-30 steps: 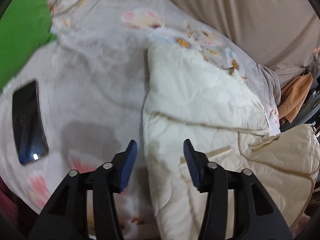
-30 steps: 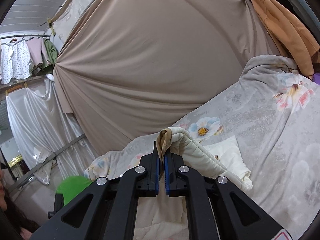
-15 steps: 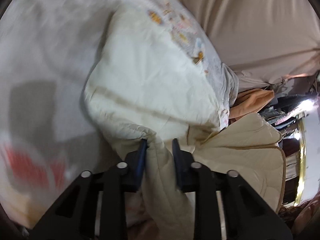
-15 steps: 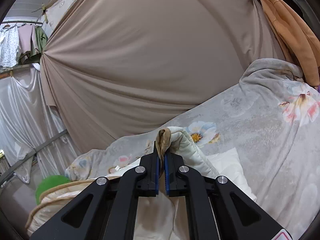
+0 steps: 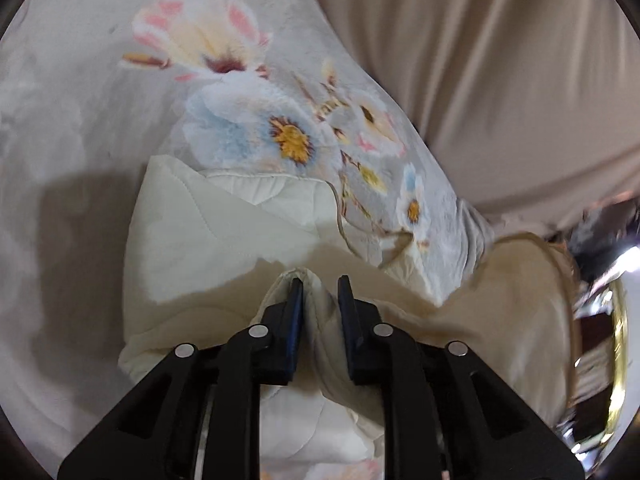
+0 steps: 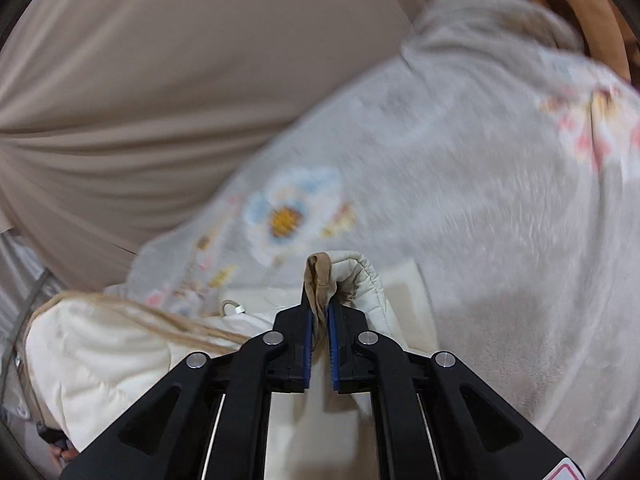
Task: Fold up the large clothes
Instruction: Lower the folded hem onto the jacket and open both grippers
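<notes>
moved: our left gripper [image 5: 319,294] jaws have just been closing on the cream quilted padded garment [image 5: 224,236] | right gripper [image 6: 319,312] jaws pinch its tan-trimmed edge [image 6: 318,276] | risk: we fear the thick fold slips out

My left tongs [image 5: 319,294] are black, with dark blue pads [image 5: 296,312]; my right tongs [image 6: 319,312] are black too, their pads [image 6: 307,340] a brighter blue. The quilt [image 5: 224,240] I hold is cream white, stitched in faint curved lines, and its underside and edge trim [image 6: 319,276] are tan. The blanket [image 5: 80,100] beneath is pale grey plush, printed with flowers: one pink and cream [image 5: 200,40], one light blue with a yellow centre [image 5: 280,136] (blurred in my right view). The curtain [image 5: 500,80] behind is plain beige. An orange-tan cloth [image 6: 580,8] shows at the top right corner.
</notes>
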The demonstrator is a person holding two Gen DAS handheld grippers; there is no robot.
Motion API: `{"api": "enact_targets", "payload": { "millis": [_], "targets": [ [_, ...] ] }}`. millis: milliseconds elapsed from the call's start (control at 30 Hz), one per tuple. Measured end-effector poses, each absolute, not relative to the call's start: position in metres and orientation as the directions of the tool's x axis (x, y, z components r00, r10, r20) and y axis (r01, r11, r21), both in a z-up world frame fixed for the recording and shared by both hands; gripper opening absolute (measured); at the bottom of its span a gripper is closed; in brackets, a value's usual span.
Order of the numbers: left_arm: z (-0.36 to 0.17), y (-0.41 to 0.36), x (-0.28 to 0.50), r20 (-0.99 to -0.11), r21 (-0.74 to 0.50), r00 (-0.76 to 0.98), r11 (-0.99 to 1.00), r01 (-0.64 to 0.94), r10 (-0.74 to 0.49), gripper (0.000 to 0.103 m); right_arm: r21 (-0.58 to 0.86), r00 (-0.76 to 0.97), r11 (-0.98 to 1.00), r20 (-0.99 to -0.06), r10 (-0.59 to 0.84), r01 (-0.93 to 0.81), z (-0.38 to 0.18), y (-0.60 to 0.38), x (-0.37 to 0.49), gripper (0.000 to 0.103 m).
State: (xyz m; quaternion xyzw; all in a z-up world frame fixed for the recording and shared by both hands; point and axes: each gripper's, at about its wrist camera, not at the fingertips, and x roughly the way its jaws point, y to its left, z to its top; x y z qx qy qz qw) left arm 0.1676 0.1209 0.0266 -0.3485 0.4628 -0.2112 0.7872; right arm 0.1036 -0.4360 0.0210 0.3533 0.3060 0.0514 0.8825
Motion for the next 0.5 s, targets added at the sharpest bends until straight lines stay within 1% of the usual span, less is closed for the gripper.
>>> {"api": "enact_targets", "payload": {
  "millis": [33,67,133,167,200,267,300,333,400,500],
  "targets": [
    [0.03,0.125,0.165,-0.558,-0.763,0.498,0.646,0.006,-0.664,0.023,0.68,0.811,0.724,-0.486,0.325,0.117,0.015,-0.44,0.103,0.01],
    [0.035,0.13,0.163,-0.531,-0.78,0.513,0.626,0.017,-0.675,0.026,0.696,0.819,0.711,-0.464,0.338,0.1,0.014,-0.443,0.1,0.016],
    [0.057,0.148,0.151,-0.437,-0.812,0.593,0.58,0.063,-0.676,0.053,0.71,0.835,0.701,-0.424,0.351,0.066,0.018,-0.449,0.093,0.022],
    [0.071,0.161,0.142,-0.404,-0.813,0.647,0.578,0.071,-0.647,0.059,0.712,0.845,0.7,-0.404,0.351,0.049,0.023,-0.452,0.088,0.027],
    [0.08,0.168,0.138,-0.39,-0.814,0.671,0.576,0.068,-0.63,0.068,0.712,0.856,0.701,-0.387,0.344,0.04,0.028,-0.453,0.082,0.03],
    [0.097,0.182,0.128,-0.383,-0.796,0.702,0.6,0.079,-0.601,0.071,0.703,0.876,0.711,-0.352,0.331,0.014,0.043,-0.456,0.066,0.039],
    [0.1,0.184,0.125,-0.395,-0.783,0.702,0.617,0.081,-0.593,0.075,0.688,0.882,0.726,-0.345,0.321,0.005,0.05,-0.456,0.057,0.041],
    [0.101,0.184,0.122,-0.417,-0.762,0.697,0.643,0.082,-0.583,0.081,0.665,0.885,0.746,-0.349,0.308,0.003,0.056,-0.454,0.048,0.045],
    [0.091,0.177,0.116,-0.469,-0.721,0.66,0.686,0.097,-0.586,0.086,0.622,0.885,0.783,-0.367,0.287,0.004,0.063,-0.45,0.034,0.05],
    [0.059,0.162,0.11,-0.561,-0.687,0.552,0.719,0.106,-0.617,0.086,0.568,0.878,0.823,-0.39,0.278,-0.008,0.063,-0.446,0.013,0.057]
  ]
}}
